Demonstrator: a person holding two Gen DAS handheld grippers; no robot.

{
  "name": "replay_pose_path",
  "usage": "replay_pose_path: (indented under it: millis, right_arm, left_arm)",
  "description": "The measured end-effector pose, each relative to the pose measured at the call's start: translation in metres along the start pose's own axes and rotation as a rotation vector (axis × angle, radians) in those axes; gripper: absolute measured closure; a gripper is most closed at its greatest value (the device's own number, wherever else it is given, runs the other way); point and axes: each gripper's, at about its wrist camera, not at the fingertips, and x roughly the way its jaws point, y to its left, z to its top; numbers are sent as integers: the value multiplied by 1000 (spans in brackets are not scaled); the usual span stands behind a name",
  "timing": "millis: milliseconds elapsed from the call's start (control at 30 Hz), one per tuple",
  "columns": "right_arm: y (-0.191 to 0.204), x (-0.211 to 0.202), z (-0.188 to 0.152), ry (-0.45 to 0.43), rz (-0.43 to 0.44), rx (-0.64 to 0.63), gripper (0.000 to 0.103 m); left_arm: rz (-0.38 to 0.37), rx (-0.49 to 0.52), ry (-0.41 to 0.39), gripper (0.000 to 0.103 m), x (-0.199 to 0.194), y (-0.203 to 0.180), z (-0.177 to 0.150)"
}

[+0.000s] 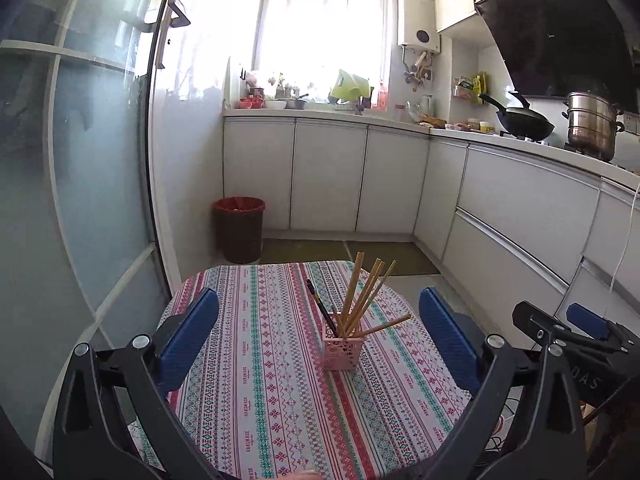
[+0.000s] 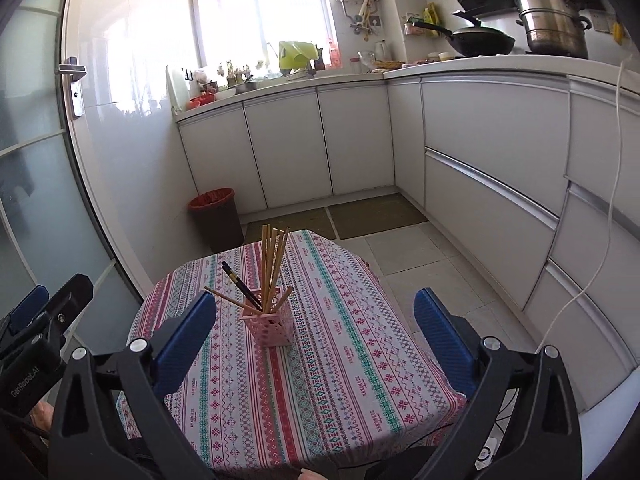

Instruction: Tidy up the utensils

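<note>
A pink lattice holder point(image 1: 343, 352) stands upright on the patterned tablecloth point(image 1: 260, 380), with several wooden chopsticks point(image 1: 366, 292) and a dark pair point(image 1: 320, 308) sticking out of it. My left gripper point(image 1: 320, 316) is open, its blue pads well apart, with the holder beyond them and untouched. In the right wrist view the same holder point(image 2: 272, 326) holds the wooden chopsticks point(image 2: 274, 260). My right gripper point(image 2: 316, 308) is open too, nothing between its pads. The right gripper point(image 1: 576, 326) also shows at the right edge of the left wrist view, the left gripper point(image 2: 48, 304) at the left edge of the right one.
A red-lined bin point(image 1: 239, 228) stands on the floor past the table, by a glass door point(image 1: 80, 160). White cabinets point(image 2: 480, 152) run along the back and right, with a wok point(image 1: 524, 122) and a steel pot point(image 1: 592, 126) on top. A white cable point(image 2: 612, 200) hangs at right.
</note>
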Motion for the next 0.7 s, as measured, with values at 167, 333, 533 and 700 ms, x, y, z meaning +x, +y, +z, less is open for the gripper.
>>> replay_pose_path:
  millis: [167, 333, 533, 700]
  right_arm:
    - [-2, -5, -1, 5, 2, 4, 7]
    - [-2, -6, -3, 12, 7, 5, 7]
    - [-1, -6, -3, 18, 14, 3, 7]
    - [-1, -4, -3, 26, 15, 6, 7]
  left_arm:
    - [-1, 3, 6, 7, 0, 0, 0]
    - [-2, 14, 12, 7, -1, -3, -3]
    - [1, 14, 7, 7, -3, -3, -4]
    - [-1, 17, 13, 7, -1, -3, -4]
